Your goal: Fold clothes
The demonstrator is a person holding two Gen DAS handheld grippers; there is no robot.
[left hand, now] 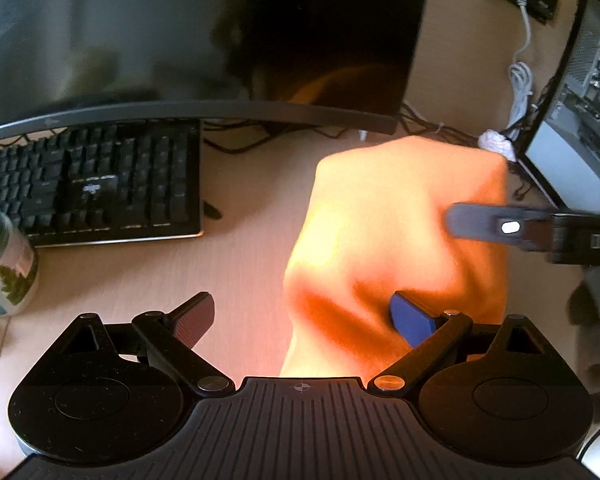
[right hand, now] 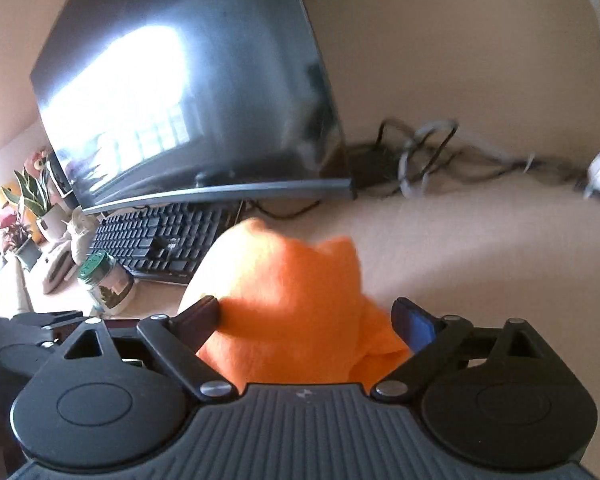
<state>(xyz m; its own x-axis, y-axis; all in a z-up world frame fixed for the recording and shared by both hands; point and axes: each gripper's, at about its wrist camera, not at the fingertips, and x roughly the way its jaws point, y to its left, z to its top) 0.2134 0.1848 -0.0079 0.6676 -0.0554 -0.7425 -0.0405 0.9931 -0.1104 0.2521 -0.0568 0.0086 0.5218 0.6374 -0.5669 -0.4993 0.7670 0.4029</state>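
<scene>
Orange cloth (left hand: 396, 240) is bunched up ahead of the left gripper (left hand: 304, 316), whose jaws are spread wide, so most of its shape is hidden. The right gripper (right hand: 306, 316) is also spread, cloth between its fingers, blurry. Behind sit a keyboard (left hand: 96, 180) and monitor (left hand: 180, 32) on a beige desk (left hand: 240, 260).

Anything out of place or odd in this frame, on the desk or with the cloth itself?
The orange cloth is bunched in a lump, not spread flat, between the wide-open left gripper and right gripper. The desk is crowded: keyboard, jar, tangled cables. Nothing looks spilled or damaged.
</scene>
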